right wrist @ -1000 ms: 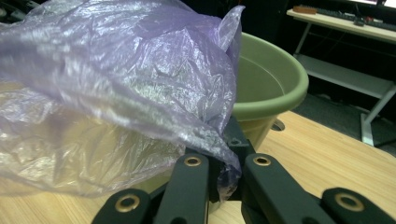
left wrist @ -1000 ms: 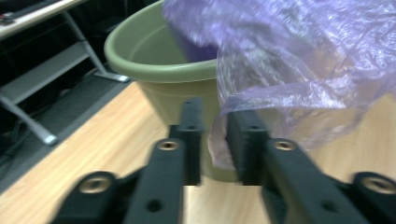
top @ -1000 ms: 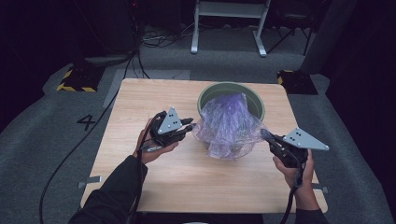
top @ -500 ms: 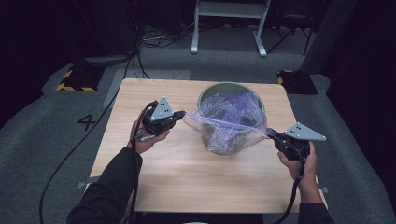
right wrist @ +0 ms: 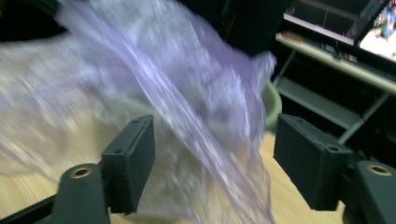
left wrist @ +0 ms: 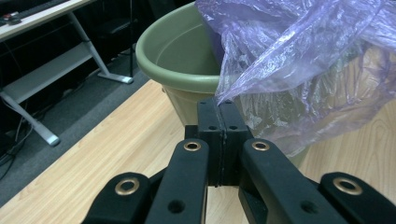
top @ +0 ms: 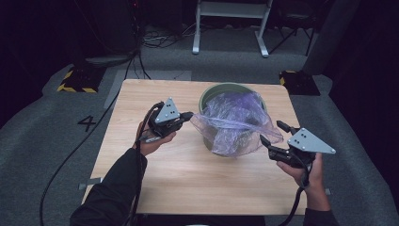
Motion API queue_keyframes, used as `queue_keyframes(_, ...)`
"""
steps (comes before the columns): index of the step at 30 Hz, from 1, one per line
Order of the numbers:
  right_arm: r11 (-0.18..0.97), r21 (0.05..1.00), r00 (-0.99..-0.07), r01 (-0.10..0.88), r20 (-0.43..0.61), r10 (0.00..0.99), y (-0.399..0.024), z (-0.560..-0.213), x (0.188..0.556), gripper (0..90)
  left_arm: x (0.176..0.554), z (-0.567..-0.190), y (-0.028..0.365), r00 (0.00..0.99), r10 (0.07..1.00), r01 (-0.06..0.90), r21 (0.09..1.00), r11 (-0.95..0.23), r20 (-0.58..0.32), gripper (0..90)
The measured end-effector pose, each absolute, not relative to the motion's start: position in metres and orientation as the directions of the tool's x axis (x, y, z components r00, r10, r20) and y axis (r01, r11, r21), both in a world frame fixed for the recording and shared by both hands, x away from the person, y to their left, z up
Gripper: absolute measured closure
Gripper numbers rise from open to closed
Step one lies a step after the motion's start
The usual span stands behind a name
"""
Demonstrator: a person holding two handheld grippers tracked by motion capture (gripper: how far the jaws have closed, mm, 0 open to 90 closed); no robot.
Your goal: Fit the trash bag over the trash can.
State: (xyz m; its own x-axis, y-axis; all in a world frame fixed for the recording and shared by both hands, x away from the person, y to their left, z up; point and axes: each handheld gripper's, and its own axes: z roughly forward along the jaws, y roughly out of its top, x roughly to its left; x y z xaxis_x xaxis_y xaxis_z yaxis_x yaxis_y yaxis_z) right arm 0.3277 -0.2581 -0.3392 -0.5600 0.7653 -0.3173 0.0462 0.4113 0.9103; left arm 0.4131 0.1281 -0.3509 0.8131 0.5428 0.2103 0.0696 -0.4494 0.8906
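you're lining the green bucket [top: 214, 92] at the table's [top: 141, 169] 12 o'clock with the purple bag [top: 233, 125]: your left hand-held gripper [top: 187, 115] stays clenched on its rim at 9 o'clock. your right hand-held gripper [top: 274, 133] has just been opening, released with loose film between its jaws; i'd say re-grip at 3 o'clock and stretch it over.

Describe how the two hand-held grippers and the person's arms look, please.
Each gripper, left and right, has a black body, two black jaws with blocky pads and brass-coloured rivets, and a grey three-cornered plate dotted with small holes on top. A black cable trails from each toward the person. The left arm wears a dark long sleeve; a dark cuff shows at the right wrist.
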Motion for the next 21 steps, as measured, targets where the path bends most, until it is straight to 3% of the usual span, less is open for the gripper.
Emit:
queue_keyframes(5,0.475,0.879,-0.541,0.04,-0.38,0.75,-0.252,-0.332,0.337,72.2,0.42,-0.349,0.127,0.809,0.554,0.081,0.896,-0.437,0.197,87.3)
queue_keyframes(8,0.485,0.871,-0.541,0.075,-0.373,0.754,-0.251,-0.333,0.352,86.1,0.424,-0.349,0.126,0.807,0.555,0.079,0.894,-0.442,0.202,85.3)
queue_keyframes(10,0.476,0.875,-0.541,0.096,-0.355,0.762,-0.253,-0.333,0.361,89.7,0.427,-0.349,0.125,0.803,0.561,0.08,0.896,-0.438,0.202,84.1)
queue_keyframes(13,0.441,0.891,-0.544,0.11,-0.317,0.776,-0.255,-0.331,0.372,89.8,0.432,-0.35,0.125,0.809,0.562,0.096,0.905,-0.415,0.171,85.5)
queue_keyframes(14,0.435,0.894,-0.556,0.103,-0.311,0.771,-0.255,-0.33,0.373,84.4,0.433,-0.349,0.125,0.81,0.564,0.101,0.907,-0.408,0.164,86.6)
queue_keyframes(15,0.428,0.899,-0.572,0.09,-0.305,0.762,-0.255,-0.329,0.372,73.3,0.434,-0.349,0.125,0.81,0.565,0.102,0.911,-0.4,0.158,86.7)
queue_keyframes(21,0.398,0.916,-0.616,0.038,-0.293,0.732,-0.253,-0.323,0.361,47.7,0.435,-0.346,0.124,0.81,0.563,0.098,0.909,-0.406,0.164,88.7)
